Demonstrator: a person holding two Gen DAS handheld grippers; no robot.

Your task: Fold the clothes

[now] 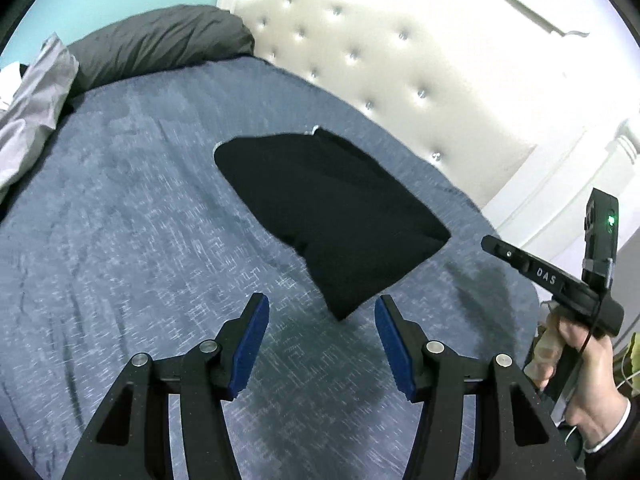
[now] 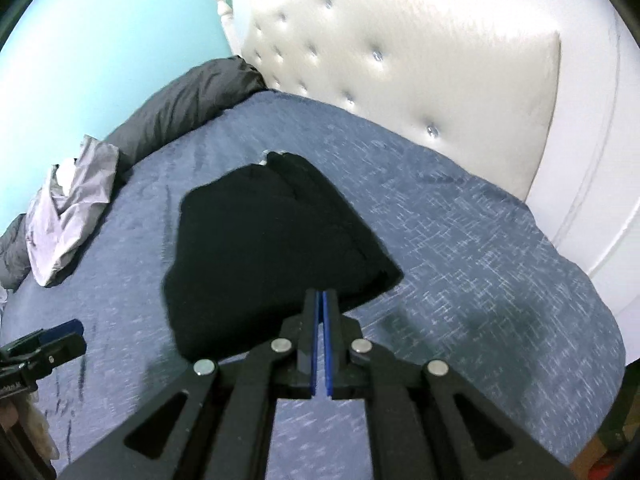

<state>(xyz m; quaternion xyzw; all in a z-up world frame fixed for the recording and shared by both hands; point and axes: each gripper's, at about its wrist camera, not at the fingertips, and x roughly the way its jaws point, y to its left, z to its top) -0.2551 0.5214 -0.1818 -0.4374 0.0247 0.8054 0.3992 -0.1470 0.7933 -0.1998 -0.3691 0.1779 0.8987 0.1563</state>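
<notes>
A black garment [image 1: 320,208], folded into a compact block, lies flat on the blue bedspread [image 1: 120,240]. My left gripper [image 1: 322,304] hovers just short of its near corner, jaws open, nothing between the blue pads [image 1: 252,344]. Further right in this view a hand [image 1: 580,380] holds the right gripper [image 1: 492,246], which is away from the garment and carries nothing. In the right wrist view the right gripper [image 2: 322,294] is shut, pads pressed together with nothing in them, above the near edge of the black garment [image 2: 272,248]. The left gripper [image 2: 72,336] shows at the lower left.
A dark grey pillow [image 1: 160,40] lies at the far end of the bed. A crumpled pale grey cloth [image 2: 72,208] sits on the left side. The white tufted headboard [image 1: 380,60] borders the bed on the right, and a turquoise wall [image 2: 100,40] stands behind.
</notes>
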